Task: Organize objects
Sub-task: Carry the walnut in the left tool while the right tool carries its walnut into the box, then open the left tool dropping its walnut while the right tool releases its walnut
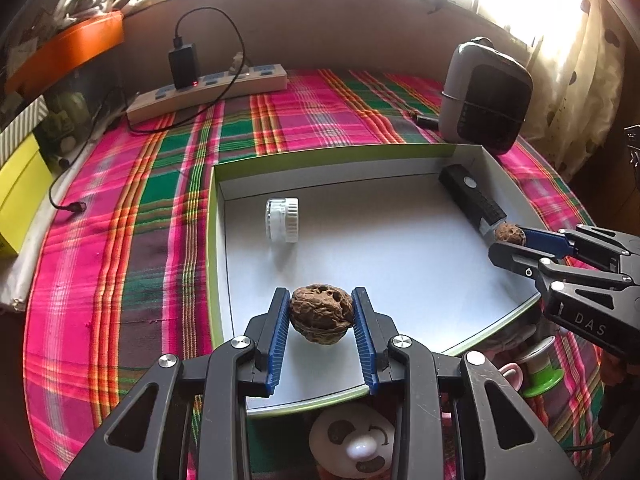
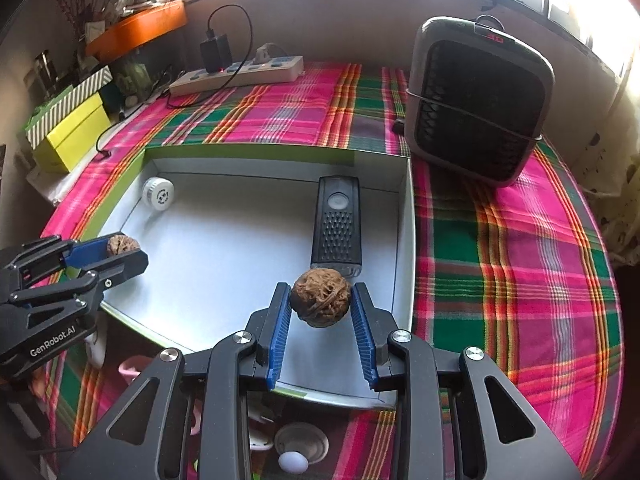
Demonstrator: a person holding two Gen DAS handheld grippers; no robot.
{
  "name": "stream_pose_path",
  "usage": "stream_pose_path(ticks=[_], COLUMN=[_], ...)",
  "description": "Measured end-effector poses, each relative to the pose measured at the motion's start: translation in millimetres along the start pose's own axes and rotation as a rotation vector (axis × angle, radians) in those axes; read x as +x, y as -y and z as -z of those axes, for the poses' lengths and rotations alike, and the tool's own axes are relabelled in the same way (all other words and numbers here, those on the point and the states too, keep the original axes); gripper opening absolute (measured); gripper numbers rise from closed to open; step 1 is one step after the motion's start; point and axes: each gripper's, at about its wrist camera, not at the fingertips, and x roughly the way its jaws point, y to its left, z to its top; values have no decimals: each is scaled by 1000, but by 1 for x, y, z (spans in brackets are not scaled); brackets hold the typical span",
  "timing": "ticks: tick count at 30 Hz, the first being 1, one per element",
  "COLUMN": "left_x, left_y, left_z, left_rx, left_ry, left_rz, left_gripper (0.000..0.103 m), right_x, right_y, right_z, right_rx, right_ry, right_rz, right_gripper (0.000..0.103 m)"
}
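Note:
A shallow white box with a green rim (image 1: 212, 240) (image 2: 404, 240) lies on the plaid cloth. My left gripper (image 1: 322, 312) (image 2: 120, 250) is shut on a brown walnut (image 1: 322, 314) (image 2: 120, 245) and holds it above the box's near part. My right gripper (image 2: 320, 300) (image 1: 510, 240) is shut on a second walnut (image 2: 321, 298) (image 1: 509, 234) above the box's right side, just in front of a black rectangular device (image 2: 337, 226) (image 1: 472, 200). A small white jar (image 1: 283, 220) (image 2: 158, 193) lies on its side in the box.
A grey fan heater (image 2: 478, 98) (image 1: 484, 96) stands behind the box on the right. A power strip with a charger (image 1: 208, 90) (image 2: 236, 74) lies at the back. Yellow boxes (image 2: 72, 136) sit at the left. Small toys (image 1: 352, 444) lie before the box.

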Motion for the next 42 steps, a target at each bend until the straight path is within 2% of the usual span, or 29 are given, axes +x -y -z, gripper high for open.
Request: stream_pose_path(ticks=[26,31,42], left_x=[2,1,-3], left_y=[0,0,1], left_z=[0,2,2], left_rx=[9,2,-10], left_ry=[-5,-3,-2], left_rz=[-12,-1,3], left_gripper=[31,33,35], right_x=[5,3,-2], right_y=[-5,-5,-1], right_z=[-1,-2,-2], right_rx=[-15,-1,22], right_ry=[-29,-24,-10], right_rz=[36,33,36], right_gripper=[32,38,41])
